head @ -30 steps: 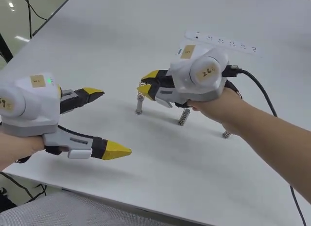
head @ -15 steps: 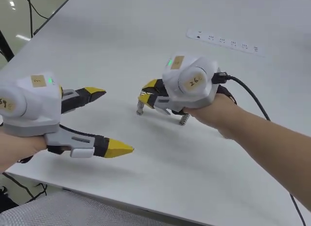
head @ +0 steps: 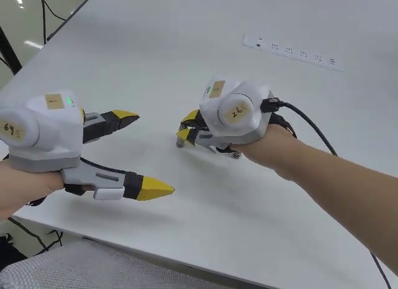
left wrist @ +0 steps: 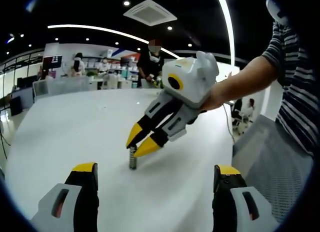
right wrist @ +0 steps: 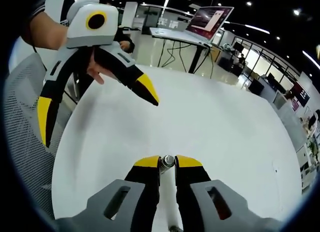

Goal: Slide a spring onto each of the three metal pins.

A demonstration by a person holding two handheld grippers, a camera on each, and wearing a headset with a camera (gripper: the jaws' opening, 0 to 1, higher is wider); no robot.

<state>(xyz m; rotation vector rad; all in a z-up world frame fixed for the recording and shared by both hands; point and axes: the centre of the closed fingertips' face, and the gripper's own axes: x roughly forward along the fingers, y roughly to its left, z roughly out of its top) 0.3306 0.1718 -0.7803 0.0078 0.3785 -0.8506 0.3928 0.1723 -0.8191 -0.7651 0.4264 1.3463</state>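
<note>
**White workbench (head: 186, 40), one pin in the clamp: tipping is the danger**

Far from the power strip (head: 292, 53), the right gripper (head: 185, 128) has its jaws closed together on the top of a pin (left wrist: 132, 158). This pin stands on the bench and wears a spring (left wrist: 133, 164). Whether the pads touch coil or metal, I cannot tell. The left gripper (head: 148, 153) hangs near the front edge, jaws wide apart, holding nothing.

I judge that a sideways pull may topple the pin, because nothing visible fixes its base. A sudden loosening may let the spring jump off.

The pin stands upright: its long axis is vertical and the top end points up between the yellow tips.
</note>
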